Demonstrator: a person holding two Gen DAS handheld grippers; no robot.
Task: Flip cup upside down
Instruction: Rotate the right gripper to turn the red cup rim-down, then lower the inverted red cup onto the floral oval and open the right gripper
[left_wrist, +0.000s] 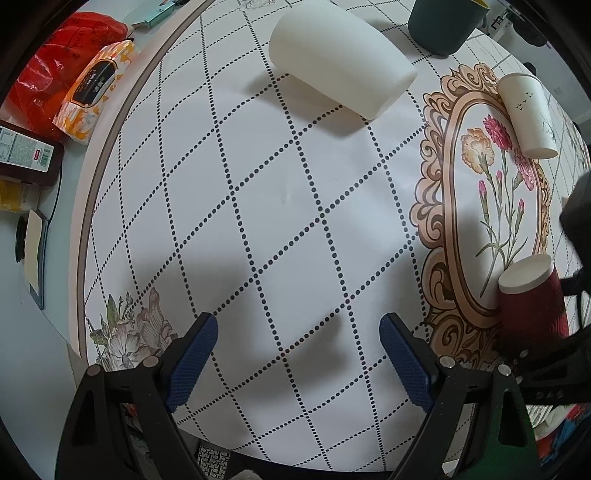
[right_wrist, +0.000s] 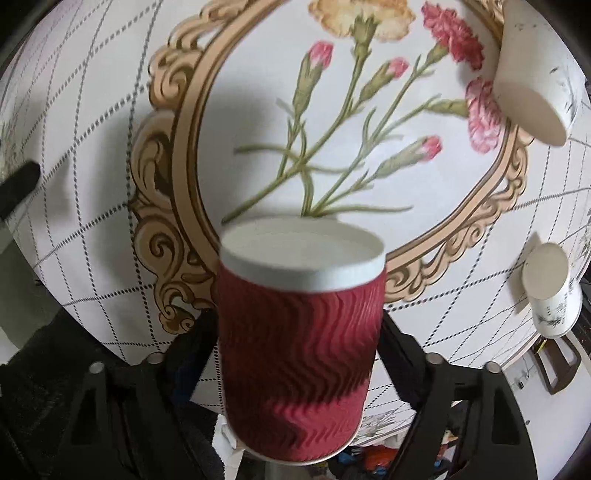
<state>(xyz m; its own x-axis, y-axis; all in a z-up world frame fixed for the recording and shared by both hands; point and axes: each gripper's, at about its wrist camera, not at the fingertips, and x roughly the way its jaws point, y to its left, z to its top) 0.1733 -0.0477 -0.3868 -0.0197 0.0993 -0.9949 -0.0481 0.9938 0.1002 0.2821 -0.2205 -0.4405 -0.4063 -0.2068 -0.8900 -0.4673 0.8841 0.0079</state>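
Observation:
A dark red ribbed paper cup (right_wrist: 299, 354) with a white rim sits between the fingers of my right gripper (right_wrist: 299, 332), which is shut on its sides and holds it over the flower medallion. The cup's white-rimmed end points away from the camera. The same cup (left_wrist: 532, 295) shows at the right edge of the left wrist view, with the right gripper dark behind it. My left gripper (left_wrist: 299, 354) is open and empty above the dotted-grid tablecloth, well left of the cup.
A large white cup (left_wrist: 340, 62) lies on the cloth at the back. A dark green cup (left_wrist: 443, 26) stands behind it. A white paper cup (left_wrist: 528, 114) (right_wrist: 535, 85) stands near the medallion; another (right_wrist: 554, 291) is at the right. Tissue pack (left_wrist: 96, 85) and red bag (left_wrist: 48, 74) lie left.

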